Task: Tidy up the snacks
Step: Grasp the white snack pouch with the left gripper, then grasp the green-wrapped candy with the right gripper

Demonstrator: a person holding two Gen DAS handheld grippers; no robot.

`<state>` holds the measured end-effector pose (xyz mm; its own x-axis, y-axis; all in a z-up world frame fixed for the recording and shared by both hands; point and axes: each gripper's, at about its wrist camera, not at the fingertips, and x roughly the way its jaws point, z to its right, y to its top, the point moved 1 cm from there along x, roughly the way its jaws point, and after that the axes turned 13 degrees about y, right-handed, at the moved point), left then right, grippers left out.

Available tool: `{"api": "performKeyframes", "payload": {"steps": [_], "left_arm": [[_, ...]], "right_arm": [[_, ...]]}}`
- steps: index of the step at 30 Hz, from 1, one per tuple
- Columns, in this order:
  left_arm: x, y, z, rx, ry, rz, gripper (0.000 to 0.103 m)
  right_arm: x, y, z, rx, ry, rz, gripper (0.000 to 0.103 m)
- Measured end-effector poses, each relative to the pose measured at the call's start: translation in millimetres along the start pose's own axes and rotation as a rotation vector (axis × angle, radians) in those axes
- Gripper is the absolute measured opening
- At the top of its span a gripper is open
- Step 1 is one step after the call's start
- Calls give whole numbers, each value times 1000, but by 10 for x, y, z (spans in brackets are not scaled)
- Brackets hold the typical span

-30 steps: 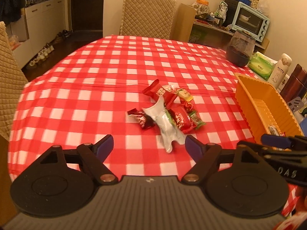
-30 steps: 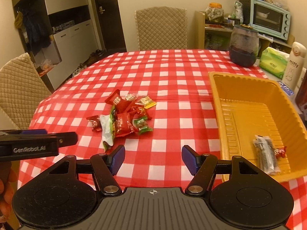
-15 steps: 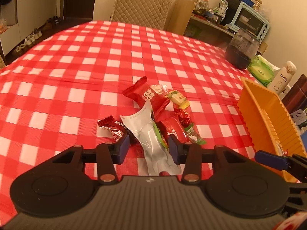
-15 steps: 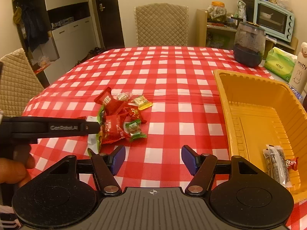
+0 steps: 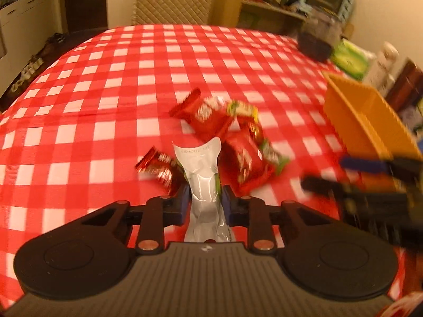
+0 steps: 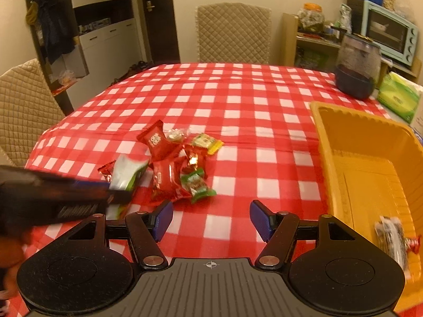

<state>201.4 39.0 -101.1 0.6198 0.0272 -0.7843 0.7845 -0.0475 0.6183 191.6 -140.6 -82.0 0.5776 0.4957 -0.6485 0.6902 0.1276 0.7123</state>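
Note:
A pile of snack packets [image 6: 182,166] lies on the red checked tablecloth [image 6: 238,111], mostly red wrappers with some green and yellow ones. My left gripper [image 5: 205,200] is shut on a long silver and green packet [image 5: 202,179] at the pile's near edge and holds it slightly lifted; it also shows in the right wrist view [image 6: 127,174]. My right gripper [image 6: 211,218] is open and empty above the cloth, right of the pile. An orange tray [image 6: 370,148] at the right holds a dark packet [image 6: 391,237] and a small red sweet.
A dark jar [image 6: 357,71] and a green tissue pack [image 6: 399,95] stand at the table's far right. Quilted chairs [image 6: 232,31] stand at the far side and the left. A shelf with a toaster oven [image 6: 388,31] is behind.
My left gripper moved in on the pile, closed on the silver and green packet and began lifting it. The right gripper stayed open and shifted slightly.

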Motion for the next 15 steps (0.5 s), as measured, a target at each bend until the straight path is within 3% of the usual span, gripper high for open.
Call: {"api": "performKeyframes", "payload": {"steps": [4, 8, 15], "left_arm": [[-99, -124, -53, 76, 19, -3, 23], [-115, -172, -98, 61, 24, 7, 25], [-65, -221, -76, 41, 33, 38, 35]], "right_arm": [[139, 75, 7, -26, 7, -1, 65], [325, 138, 66, -39, -3, -13, 53], [615, 146, 136, -89, 25, -64, 46]]}}
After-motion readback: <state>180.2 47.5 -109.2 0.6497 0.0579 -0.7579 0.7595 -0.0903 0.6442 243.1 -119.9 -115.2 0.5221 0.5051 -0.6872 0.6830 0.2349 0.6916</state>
